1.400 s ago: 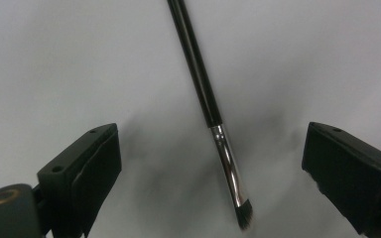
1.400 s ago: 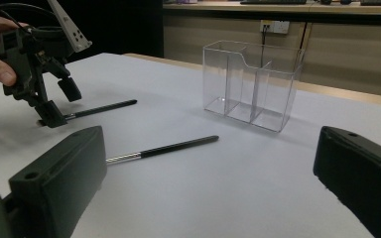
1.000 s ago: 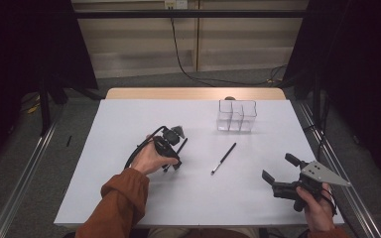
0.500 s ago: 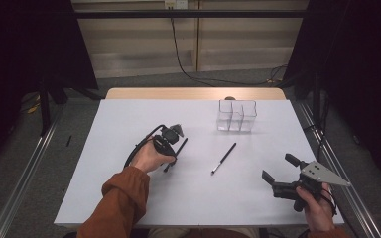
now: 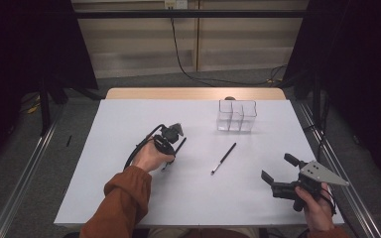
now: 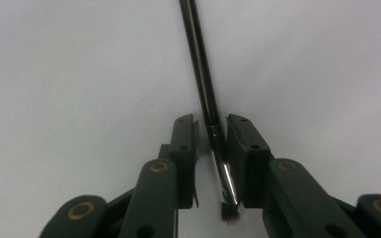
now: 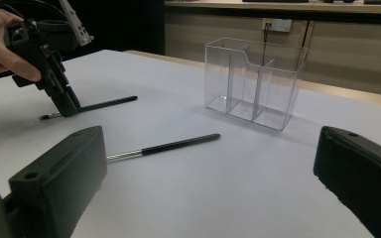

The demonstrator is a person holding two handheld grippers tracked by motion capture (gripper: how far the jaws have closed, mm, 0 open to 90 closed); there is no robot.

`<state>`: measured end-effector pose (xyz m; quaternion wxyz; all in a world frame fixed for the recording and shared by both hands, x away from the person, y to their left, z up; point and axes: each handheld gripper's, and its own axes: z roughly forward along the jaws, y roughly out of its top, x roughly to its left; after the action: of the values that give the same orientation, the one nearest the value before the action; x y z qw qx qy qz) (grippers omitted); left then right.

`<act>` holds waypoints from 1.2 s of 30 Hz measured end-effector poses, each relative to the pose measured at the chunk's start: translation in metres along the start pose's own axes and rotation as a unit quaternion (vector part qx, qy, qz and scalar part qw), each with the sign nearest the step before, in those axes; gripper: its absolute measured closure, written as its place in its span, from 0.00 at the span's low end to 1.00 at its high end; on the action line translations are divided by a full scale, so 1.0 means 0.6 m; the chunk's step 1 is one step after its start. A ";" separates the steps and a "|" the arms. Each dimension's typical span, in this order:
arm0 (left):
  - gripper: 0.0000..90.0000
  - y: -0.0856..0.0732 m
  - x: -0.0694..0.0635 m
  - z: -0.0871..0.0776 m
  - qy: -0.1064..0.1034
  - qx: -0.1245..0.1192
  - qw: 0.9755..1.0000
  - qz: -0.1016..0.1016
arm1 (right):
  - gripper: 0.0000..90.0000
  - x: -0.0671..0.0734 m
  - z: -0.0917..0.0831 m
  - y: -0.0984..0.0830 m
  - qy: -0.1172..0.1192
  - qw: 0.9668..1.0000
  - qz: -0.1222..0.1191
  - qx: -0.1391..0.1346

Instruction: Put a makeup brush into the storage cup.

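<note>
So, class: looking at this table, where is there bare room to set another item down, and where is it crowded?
Free: the near strip between the left tool and right tool, the whole left side of the table, and the far strip left of the clear organizer. Crowded: the middle, where the left tool closes around one brush and a second brush lies below the organizer.

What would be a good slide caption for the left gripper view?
Left gripper, jaws just closing around a black brush lying on the white table.
</note>
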<state>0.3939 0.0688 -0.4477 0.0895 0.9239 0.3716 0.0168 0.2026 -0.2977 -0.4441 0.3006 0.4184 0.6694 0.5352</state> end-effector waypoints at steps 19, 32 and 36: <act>0.93 -0.010 0.009 -0.002 -0.019 -0.021 0.999 -0.017 | 0.00 -0.001 -0.001 0.000 0.000 1.000 0.001 0.000; 0.93 -0.022 0.027 -0.005 -0.043 -0.074 0.995 -0.054 | 0.00 -0.002 -0.001 0.000 -0.002 1.000 0.000 0.000; 0.93 -0.028 0.030 -0.015 -0.054 -0.099 0.993 -0.047 | 0.00 -0.002 -0.002 0.000 -0.002 1.000 0.003 -0.002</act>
<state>0.3947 0.0946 -0.4424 0.2012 0.8915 0.4059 -0.0001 0.2020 -0.2990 -0.4440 0.3014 0.4205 0.6666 0.5366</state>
